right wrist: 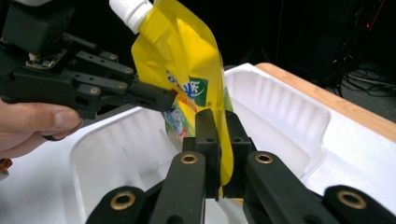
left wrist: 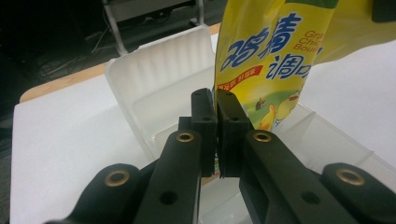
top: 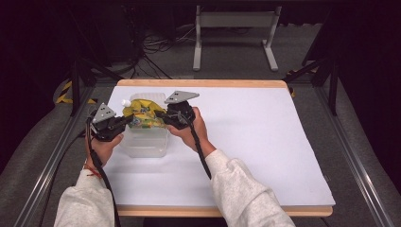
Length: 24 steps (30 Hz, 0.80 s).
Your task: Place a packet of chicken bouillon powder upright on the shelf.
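Both grippers pinch a yellow spouted pouch (top: 143, 115) above an open clear plastic container (top: 144, 142) on the bench (top: 265, 137). The left gripper (left wrist: 215, 116) has its fingers pressed together on one edge, and the right gripper (right wrist: 219, 140) clamps the opposite edge the same way, so the pouch hangs stretched between them. Judged from here, the thin slick film could slide out of either pinch if the hands pull apart, dropping the pouch askew onto the container's rim instead of inside.
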### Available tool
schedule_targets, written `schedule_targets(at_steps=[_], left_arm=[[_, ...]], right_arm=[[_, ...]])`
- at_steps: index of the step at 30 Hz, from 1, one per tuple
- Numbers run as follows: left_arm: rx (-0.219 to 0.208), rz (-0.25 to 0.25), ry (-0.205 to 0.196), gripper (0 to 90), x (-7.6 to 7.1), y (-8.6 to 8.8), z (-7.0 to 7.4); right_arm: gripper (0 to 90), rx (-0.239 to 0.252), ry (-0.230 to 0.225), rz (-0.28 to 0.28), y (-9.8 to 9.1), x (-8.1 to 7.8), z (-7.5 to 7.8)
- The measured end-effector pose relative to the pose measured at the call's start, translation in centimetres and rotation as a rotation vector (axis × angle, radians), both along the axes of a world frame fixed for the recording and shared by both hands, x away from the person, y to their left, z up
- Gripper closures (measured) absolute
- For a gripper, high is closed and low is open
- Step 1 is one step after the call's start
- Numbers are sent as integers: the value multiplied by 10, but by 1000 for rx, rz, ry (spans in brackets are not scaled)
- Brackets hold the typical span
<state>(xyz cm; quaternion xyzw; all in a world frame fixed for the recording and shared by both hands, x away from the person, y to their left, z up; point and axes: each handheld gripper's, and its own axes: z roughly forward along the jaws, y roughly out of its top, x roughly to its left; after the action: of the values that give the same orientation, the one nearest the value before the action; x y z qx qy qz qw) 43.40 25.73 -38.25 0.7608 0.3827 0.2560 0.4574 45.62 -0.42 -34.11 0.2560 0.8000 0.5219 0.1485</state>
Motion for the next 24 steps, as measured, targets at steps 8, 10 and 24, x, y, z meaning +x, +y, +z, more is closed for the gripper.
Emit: schedule_targets(at_steps=[8, 10, 24], left_arm=[[-7, -2, 6, 877, 1, 3, -4], [-8, -5, 5, 878, 1, 3, -4], [-20, 11, 4, 847, -4, 3, -4]], right_arm=[[873, -48, 6, -7, 8, -4, -2], [857, -80, -26, -34, 8, -5, 0], [818, -103, -52, -55, -5, 0, 5]])
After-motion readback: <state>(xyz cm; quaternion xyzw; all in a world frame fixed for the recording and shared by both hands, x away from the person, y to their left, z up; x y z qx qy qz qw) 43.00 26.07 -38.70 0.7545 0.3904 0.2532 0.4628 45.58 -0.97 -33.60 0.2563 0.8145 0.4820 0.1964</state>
